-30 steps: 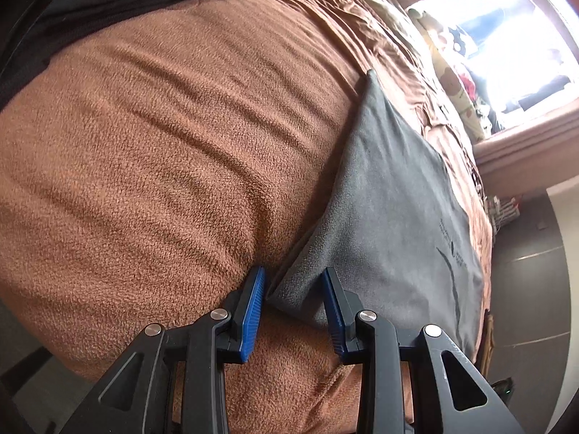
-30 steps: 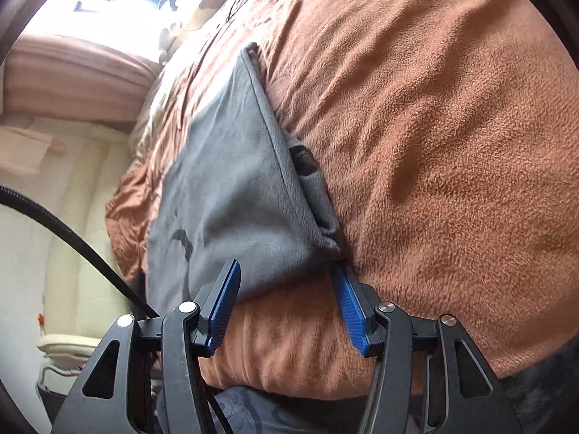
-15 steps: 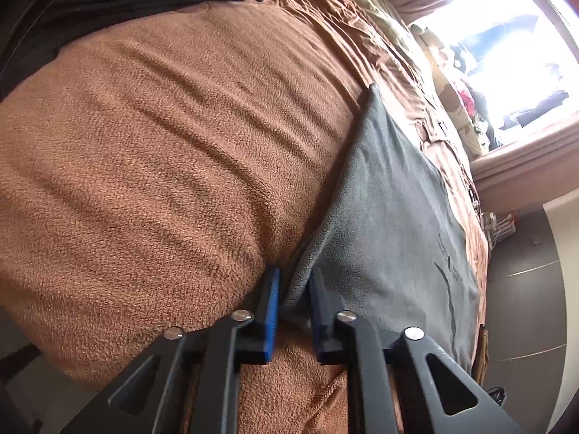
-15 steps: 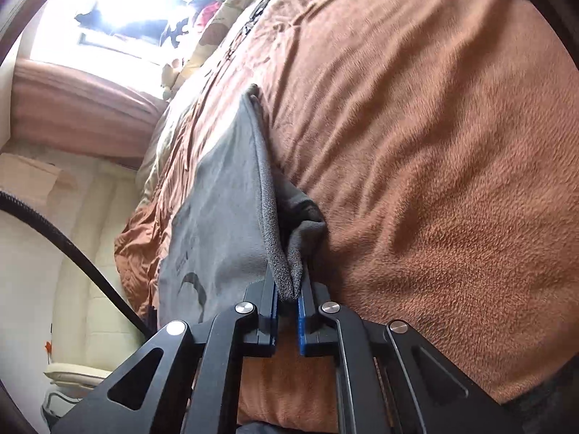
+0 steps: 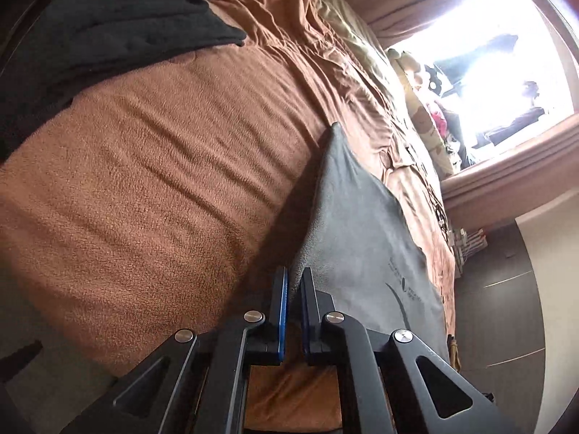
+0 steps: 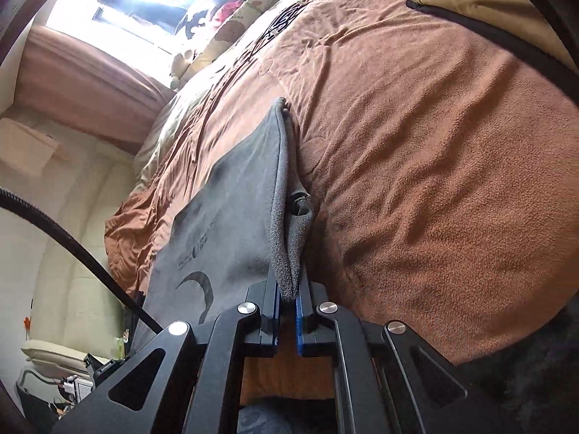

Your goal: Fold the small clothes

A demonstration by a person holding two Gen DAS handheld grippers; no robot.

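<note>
Two corners of grey cloth (image 5: 362, 238) pinched, left gripper (image 5: 294, 282) and right gripper (image 6: 287, 291) clamped (brown blanket (image 5: 163, 181) beneath)

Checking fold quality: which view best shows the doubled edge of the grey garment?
Right wrist: the grey garment shows its doubled edge bunched, running into the shut right tongs. Left wrist shows only a flat face.

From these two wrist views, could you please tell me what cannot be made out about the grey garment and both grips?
- Grey garment, left wrist view: its far side runs over the bed edge; the small print is too small to read.
- Left gripper: the pinched corner is hidden between the pads.
- Right gripper, right wrist view: the layer count in the bunched fold is unclear.
</note>
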